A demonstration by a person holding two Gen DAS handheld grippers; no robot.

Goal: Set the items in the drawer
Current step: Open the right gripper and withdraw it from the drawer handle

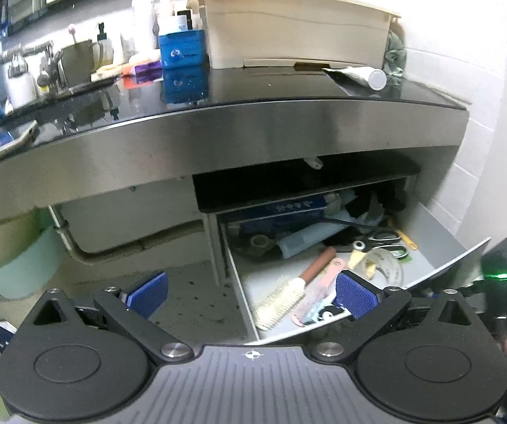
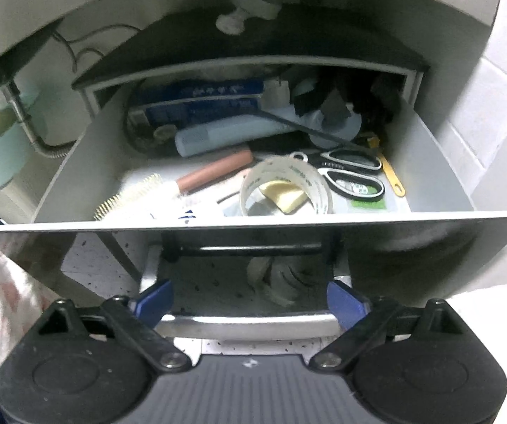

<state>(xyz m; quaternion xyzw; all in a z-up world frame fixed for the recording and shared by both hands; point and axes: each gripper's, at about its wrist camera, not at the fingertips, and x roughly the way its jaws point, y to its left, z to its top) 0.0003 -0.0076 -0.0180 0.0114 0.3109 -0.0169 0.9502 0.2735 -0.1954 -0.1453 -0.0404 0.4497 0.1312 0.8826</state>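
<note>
The grey drawer [image 1: 440, 258] stands pulled open under the steel-edged counter; it also shows in the right wrist view [image 2: 430, 162]. Inside lie a hairbrush [image 2: 189, 180], a tape roll [image 2: 288, 183], scissors [image 2: 352, 169], a pale blue tube [image 2: 225, 137] and a blue box [image 2: 200, 102]. My left gripper [image 1: 251, 295] is open and empty, in front of the drawer's left front corner. My right gripper [image 2: 251, 302] is open and empty, low in front of the drawer's dark front panel and its bar handle [image 2: 249, 249].
The black countertop [image 1: 288, 88] carries a cream bin [image 1: 295, 31], a blue box [image 1: 182, 49], bottles, a cup and a white tube [image 1: 359, 74]. A green bin [image 1: 16, 261] and a pipe [image 1: 76, 247] stand left under the counter. A tiled wall [image 1: 483, 106] bounds the right.
</note>
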